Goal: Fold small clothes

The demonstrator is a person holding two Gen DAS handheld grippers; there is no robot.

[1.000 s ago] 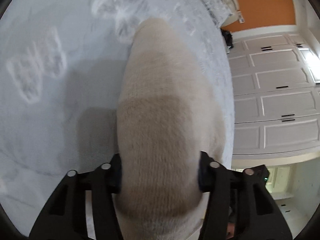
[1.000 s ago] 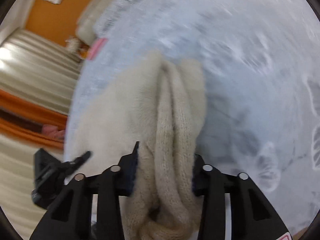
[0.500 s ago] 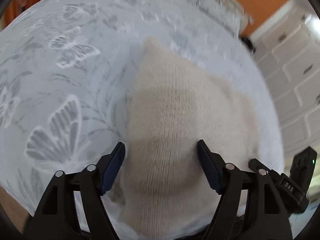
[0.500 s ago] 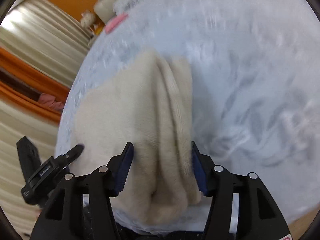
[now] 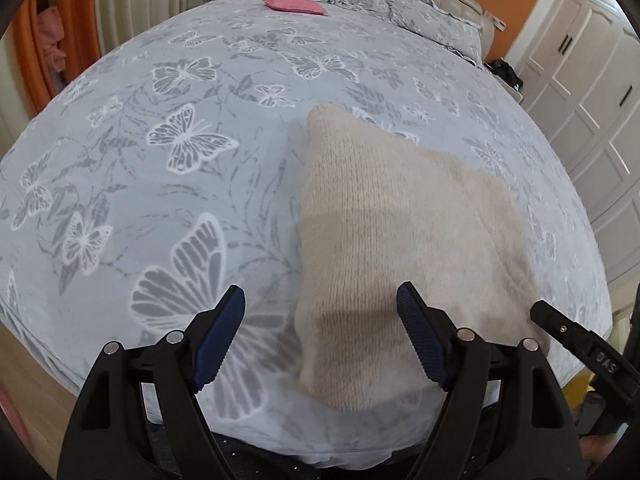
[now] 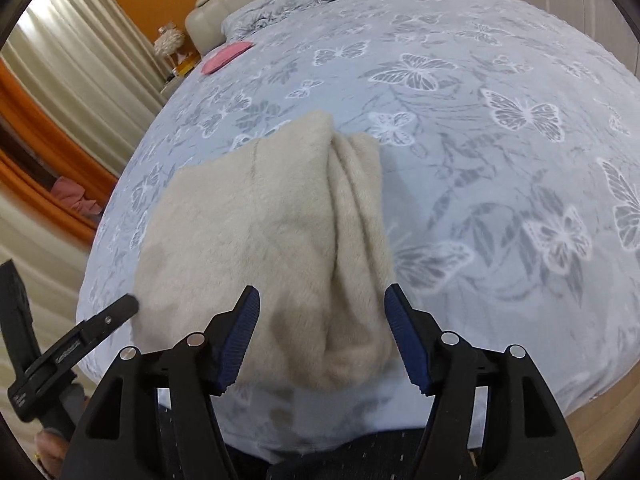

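Cream fuzzy knit garment (image 5: 392, 248) laid folded near bed's front edge on grey butterfly-print bedspread (image 5: 168, 168). Left gripper (image 5: 320, 340) and right gripper (image 6: 322, 340) spread wide, nothing held; fold probably judged done.

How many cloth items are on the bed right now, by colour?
Beige: 1, the sweater, folded near the bed's front edge.
Pink: 1, a cloth at the far end.
Total: 2.
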